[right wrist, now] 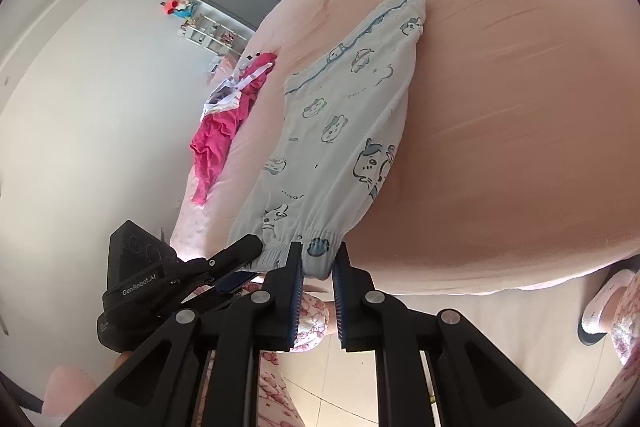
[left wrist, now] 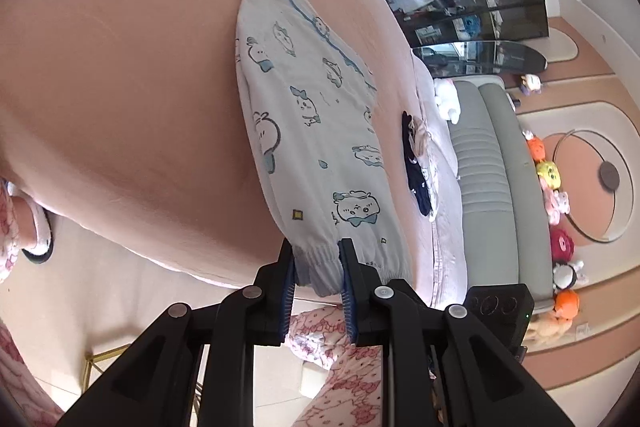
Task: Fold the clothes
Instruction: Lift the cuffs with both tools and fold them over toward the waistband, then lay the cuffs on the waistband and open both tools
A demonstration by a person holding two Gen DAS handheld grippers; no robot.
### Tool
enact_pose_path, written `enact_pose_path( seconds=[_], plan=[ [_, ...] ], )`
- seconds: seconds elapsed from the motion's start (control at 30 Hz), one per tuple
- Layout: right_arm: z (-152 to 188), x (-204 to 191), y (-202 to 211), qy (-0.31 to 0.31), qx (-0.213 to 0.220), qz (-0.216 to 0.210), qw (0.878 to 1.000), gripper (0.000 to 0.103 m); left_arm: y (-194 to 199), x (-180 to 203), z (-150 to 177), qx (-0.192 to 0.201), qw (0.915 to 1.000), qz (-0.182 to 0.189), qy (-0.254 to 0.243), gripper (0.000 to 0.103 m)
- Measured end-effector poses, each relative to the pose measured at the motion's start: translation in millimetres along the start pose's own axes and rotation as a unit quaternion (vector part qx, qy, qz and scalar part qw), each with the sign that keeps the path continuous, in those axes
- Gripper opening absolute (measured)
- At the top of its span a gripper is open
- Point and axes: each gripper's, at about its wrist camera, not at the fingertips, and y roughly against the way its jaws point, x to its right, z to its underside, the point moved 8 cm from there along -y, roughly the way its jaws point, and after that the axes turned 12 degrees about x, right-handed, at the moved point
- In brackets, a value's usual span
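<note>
You had both tools clamped on the elastic cuffs of the pale blue cartoon-print cotton trousers (left wrist: pixel 316 131): left tool (left wrist: pixel 318 259), right tool (right wrist: pixel 318 259). Trousers lay along the pink-sheeted bed (right wrist: pixel 500 147), cuffs at its edge.

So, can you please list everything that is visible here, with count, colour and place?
trousers: one, pale blue with cartoon prints, lying on the bed, cuffs at its near edge
bed: one, pink cover
pink garment: one, magenta, far bed edge
dark clothes: small pile, navy and white, beyond the trousers
headboard: one, grey
plush toys: several, mixed colours, beside the headboard
left hand-held gripper: black, shut on a cuff
right hand-held gripper: black, shut on a cuff
person's legs: pink-patterned pyjamas, below the grippers
</note>
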Motion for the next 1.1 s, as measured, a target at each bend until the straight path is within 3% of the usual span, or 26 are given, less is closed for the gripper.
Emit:
enact_pose_path(
  seconds=[0.17, 0.27, 0.4, 0.67, 0.77, 0.9, 1.0, 1.07, 1.1],
  plan=[
    [-17, 3, -9, 0.013, 0.003, 0.0, 1.0, 0.012, -12, 13, -12, -0.004, 0.9997, 0.024, 0.001, 0.018],
    [-38, 10, -19, -0.015, 0.004, -0.015, 1.0, 0.012, -28, 23, -28, -0.014, 0.9991, 0.039, 0.002, 0.018],
    [-77, 19, -46, -0.035, 0.01, -0.014, 0.999, 0.012, -60, 32, -65, -0.017, 0.999, 0.042, -0.005, 0.018],
    [-167, -11, -108, 0.01, 0.025, -0.024, 0.999, 0.012, -101, 40, -154, 0.004, 0.9978, 0.066, 0.004, 0.018],
    [-187, -19, -129, 0.025, 0.03, -0.03, 0.999, 0.014, -114, 35, -175, 0.013, 0.998, 0.061, 0.006, 0.018],
    [-198, -11, -166, 0.037, 0.026, -0.003, 0.999, 0.015, -144, 17, -196, 0.01, 0.9991, 0.037, 0.02, 0.018],
    [-200, 6, -184, 0.021, 0.004, 0.016, 1.0, 0.015, -165, 2, -204, -0.02, 0.9974, 0.032, 0.061, 0.032],
    [-205, 13, -176, 0.0, 0.012, 0.012, 1.0, 0.016, -168, -1, -210, -0.037, 0.9944, 0.053, 0.083, 0.065],
    [-207, 17, -172, -0.01, 0.016, 0.009, 1.0, 0.017, -163, 4, -214, -0.039, 0.992, 0.079, 0.091, 0.07]
  ],
)
